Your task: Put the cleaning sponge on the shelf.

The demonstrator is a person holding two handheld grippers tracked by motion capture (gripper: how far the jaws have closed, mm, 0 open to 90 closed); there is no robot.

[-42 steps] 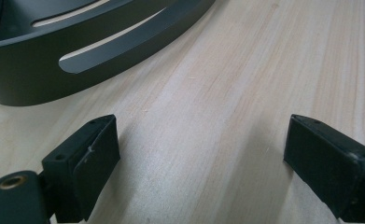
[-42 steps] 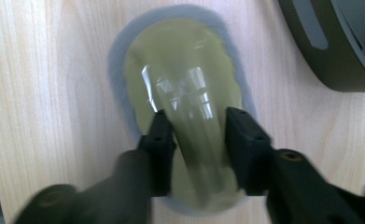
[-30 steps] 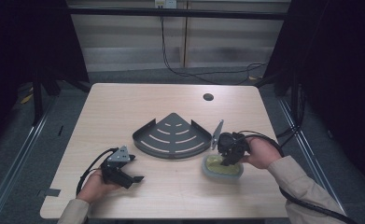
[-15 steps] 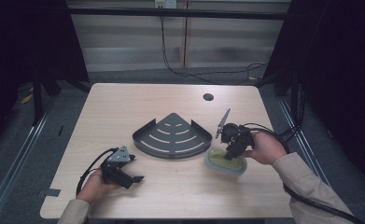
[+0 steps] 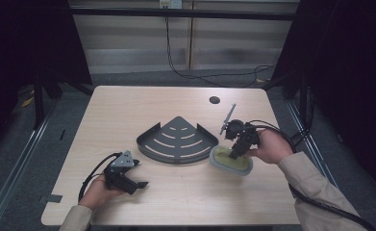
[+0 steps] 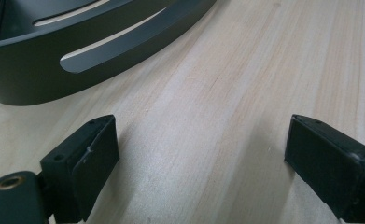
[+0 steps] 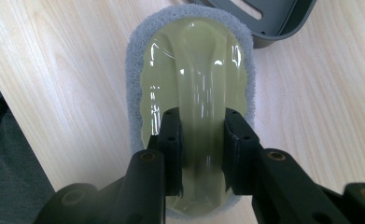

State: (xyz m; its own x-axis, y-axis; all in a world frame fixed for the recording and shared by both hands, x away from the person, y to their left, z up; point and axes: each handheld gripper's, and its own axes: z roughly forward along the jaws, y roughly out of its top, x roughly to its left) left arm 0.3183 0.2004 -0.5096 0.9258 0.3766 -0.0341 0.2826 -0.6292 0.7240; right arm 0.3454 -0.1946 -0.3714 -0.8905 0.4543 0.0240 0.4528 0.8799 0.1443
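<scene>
Your right gripper (image 5: pixel 234 155) is pinching the raised middle ridge of the scrubbing pad (image 5: pixel 231 160), a pale yellow-green glossy top on a grey sponge base; in the right gripper view the two jaws are pressing on either side of that ridge (image 7: pixel 202 116), so the claw is narrow and holding the pad. The pad is sitting on the table (image 5: pixel 128 110) toward your right side, just beside the right end of the dark slotted corner shelf (image 5: pixel 177 140), and whether its base is touching the wood you cannot tell from these angles. Your right hand (image 5: pixel 268 147) is gripping the tool from the far right side. Your left gripper (image 5: pixel 128 179) is resting low near the front left of the table, its jaws standing wide apart with bare wood between them (image 6: pixel 199 140), and the shelf's curved wall (image 6: pixel 101 51) is lying just ahead of it.
</scene>
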